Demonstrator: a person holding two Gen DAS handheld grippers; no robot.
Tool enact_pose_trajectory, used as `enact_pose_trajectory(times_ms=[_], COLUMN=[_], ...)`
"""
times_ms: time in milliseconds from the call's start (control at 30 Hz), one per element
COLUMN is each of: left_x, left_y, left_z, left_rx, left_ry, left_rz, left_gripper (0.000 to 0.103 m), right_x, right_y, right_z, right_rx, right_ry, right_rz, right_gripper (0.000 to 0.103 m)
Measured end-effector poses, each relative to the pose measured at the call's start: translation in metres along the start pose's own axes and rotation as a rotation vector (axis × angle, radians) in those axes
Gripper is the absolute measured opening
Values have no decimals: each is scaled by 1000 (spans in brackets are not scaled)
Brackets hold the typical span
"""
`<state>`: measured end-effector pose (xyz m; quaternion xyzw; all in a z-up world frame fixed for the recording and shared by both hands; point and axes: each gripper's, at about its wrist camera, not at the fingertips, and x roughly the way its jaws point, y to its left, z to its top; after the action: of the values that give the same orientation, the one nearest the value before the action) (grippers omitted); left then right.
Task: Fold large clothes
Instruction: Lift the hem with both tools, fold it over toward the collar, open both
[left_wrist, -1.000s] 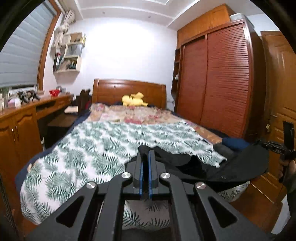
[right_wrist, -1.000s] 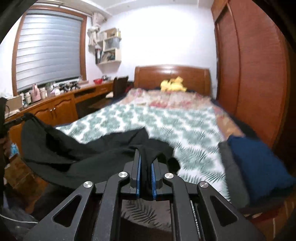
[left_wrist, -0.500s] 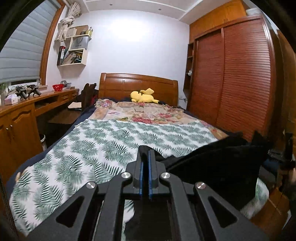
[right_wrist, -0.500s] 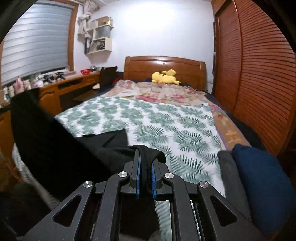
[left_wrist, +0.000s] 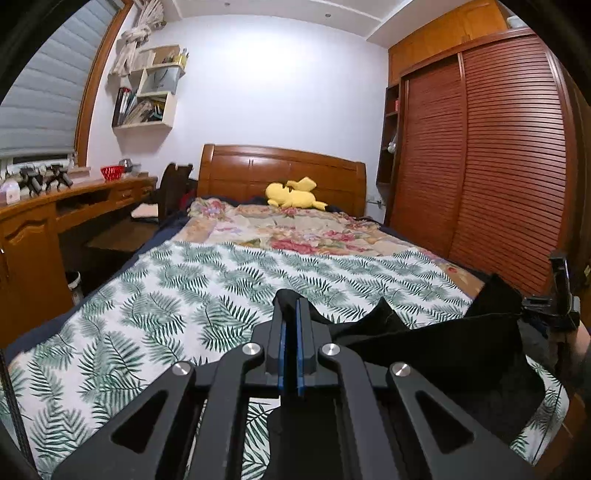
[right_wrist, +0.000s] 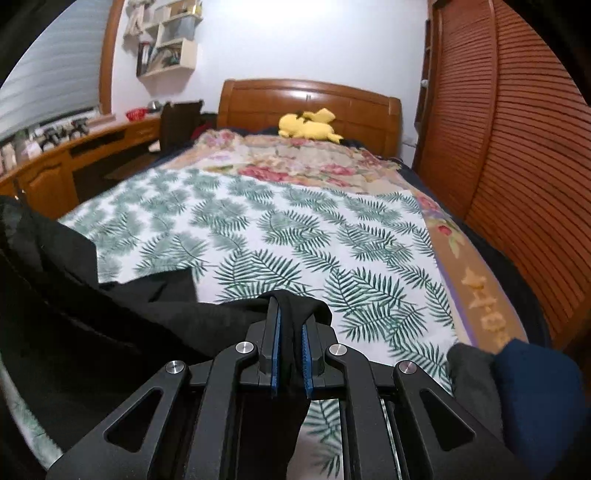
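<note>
Both grippers clamp the black garment, stretched between them over the foot of the bed. Left gripper pinches one edge, right gripper another. Folded navy and grey clothes lie at bed's right corner. Yellow plush by headboard.

The black garment runs down behind the left gripper linkage, so its lower part is hidden. Off to that tool's right, the right gripper is half cut by the lens rim. From the right tool, the desk clutter far left is smeared, and the folded navy cloth at its right runs out of view.
</note>
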<state>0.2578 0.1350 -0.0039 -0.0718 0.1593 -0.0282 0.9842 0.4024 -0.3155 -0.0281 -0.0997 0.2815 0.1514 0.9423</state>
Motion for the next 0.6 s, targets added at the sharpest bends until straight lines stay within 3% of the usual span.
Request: enact_pose_trajectory(times_ms=[300, 467, 600], left_x=[55, 73, 80], left_y=[11, 11, 1], left_z=[-16, -22, -28], left_rx=[3, -6, 22], left_ry=[115, 196, 239], left_rz=[3, -6, -15], left_gripper=[0, 6, 13], right_x=[72, 102, 131], right_y=[10, 14, 22], right_z=[3, 2, -5], right_rx=[1, 1, -7], right_ry=[73, 124, 221], right_rz=[-35, -76, -103], right_gripper=[7, 7, 15])
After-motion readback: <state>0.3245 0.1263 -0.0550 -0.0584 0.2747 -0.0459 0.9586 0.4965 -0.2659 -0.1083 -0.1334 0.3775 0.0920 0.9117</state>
